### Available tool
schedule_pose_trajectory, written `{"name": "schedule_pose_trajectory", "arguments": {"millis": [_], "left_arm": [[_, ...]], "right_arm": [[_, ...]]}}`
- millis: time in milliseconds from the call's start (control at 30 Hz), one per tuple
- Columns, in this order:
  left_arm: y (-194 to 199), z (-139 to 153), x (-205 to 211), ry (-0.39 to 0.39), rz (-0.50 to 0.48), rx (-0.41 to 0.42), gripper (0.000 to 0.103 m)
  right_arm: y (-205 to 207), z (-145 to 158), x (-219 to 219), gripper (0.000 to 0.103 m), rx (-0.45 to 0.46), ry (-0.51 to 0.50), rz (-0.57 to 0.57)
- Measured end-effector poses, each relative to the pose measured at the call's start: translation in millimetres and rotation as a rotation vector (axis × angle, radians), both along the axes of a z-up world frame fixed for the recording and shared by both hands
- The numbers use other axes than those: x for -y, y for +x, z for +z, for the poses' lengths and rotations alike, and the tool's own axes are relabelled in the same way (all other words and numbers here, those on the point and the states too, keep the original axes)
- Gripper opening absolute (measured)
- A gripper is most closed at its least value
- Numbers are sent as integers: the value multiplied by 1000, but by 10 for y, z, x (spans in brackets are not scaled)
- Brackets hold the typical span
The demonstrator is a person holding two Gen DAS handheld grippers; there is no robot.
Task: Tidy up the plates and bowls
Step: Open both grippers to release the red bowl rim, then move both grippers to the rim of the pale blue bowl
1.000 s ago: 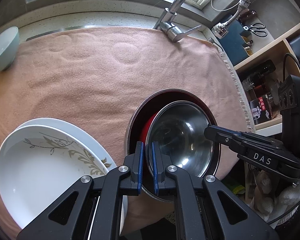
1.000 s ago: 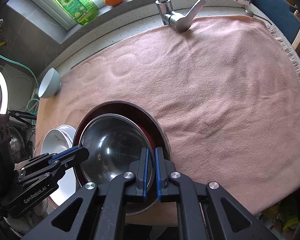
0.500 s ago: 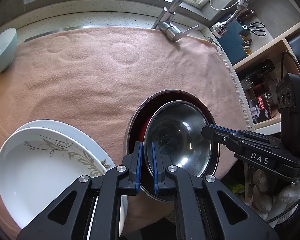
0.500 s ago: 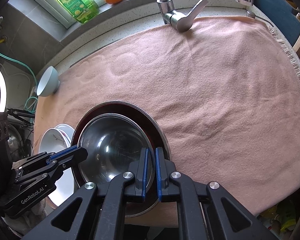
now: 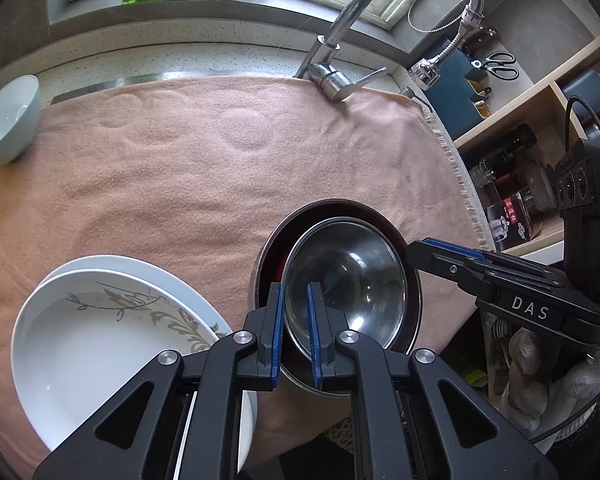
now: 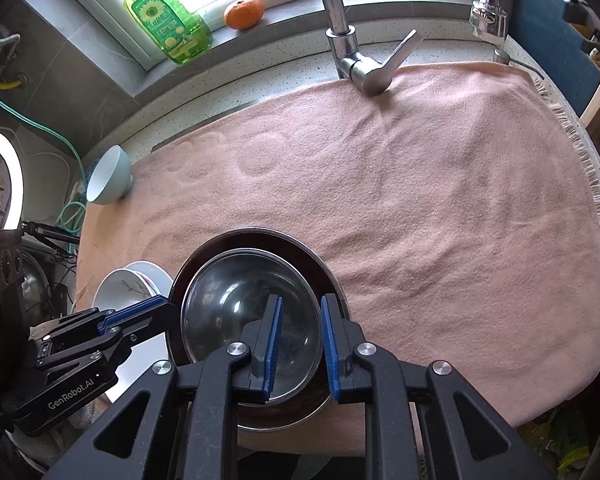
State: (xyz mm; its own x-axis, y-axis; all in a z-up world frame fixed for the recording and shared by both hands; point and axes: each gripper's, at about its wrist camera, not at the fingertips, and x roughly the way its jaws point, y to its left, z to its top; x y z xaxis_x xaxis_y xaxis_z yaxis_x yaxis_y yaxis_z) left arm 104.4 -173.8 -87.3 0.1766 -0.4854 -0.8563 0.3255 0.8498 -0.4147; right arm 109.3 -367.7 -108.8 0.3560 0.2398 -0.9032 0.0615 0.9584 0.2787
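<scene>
Steel bowl point(image 5: 346, 280): sits nested in a wider dark pan point(image 5: 410, 256) at the near edge of the pink cloth point(image 5: 204, 168), right of centre in the left wrist view.
Small bowl point(image 5: 8, 120): pale blue, at the far left edge of the cloth, well apart from the rest.
Plates point(image 5: 96, 340): two white ones stacked at the near left, the top one with a leaf pattern; their right rim lies just beside the pan.
Open room: the whole middle and far half of the cloth is bare, up to the tap point(image 5: 336, 76) at the back; the fringed right edge point(image 6: 596, 200) ends near a shelf.
Left gripper point(image 5: 294, 324): reaches in from the near side, level and low, its fingers astride the steel bowl's left rim, one outside and one inside.
Left fingers: a narrow gap, slightly parted around the rim; whether the pads touch it I cannot tell.
Right gripper point(image 6: 300, 340): comes in from the near right, its fingers astride the bowl's right rim.
Right fingers: parted a little wider than the left pair, with clear space on both sides of the rim.
</scene>
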Motion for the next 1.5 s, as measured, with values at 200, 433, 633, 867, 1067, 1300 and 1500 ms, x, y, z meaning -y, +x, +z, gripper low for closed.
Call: {"name": "schedule_pose_trajectory", "arguments": {"millis": [200, 433, 633, 867, 1067, 1300, 1500], "left_arm": [[57, 140, -191, -36, 37, 19, 10], [185, 324, -652, -44, 116, 65, 10], [310, 426, -1140, -28, 214, 103, 10], [443, 438, -1657, 17, 330, 135, 10], [593, 405, -2033, 103, 419, 173, 10], [817, 313, -2332, 119, 505, 168, 10], [1069, 173, -2448, 126, 551, 144, 10]], "right_arm": [[41, 188, -118, 18, 40, 25, 15], [179, 478, -391, 19, 90, 72, 60], [375, 639, -747, 22, 121, 94, 115], [663, 699, -1203, 24, 124, 120, 181], [938, 775, -1530, 24, 133, 134, 225], [1318, 729, -1895, 24, 137, 132, 271], [1641, 509, -2146, 24, 104, 100, 287]]}}
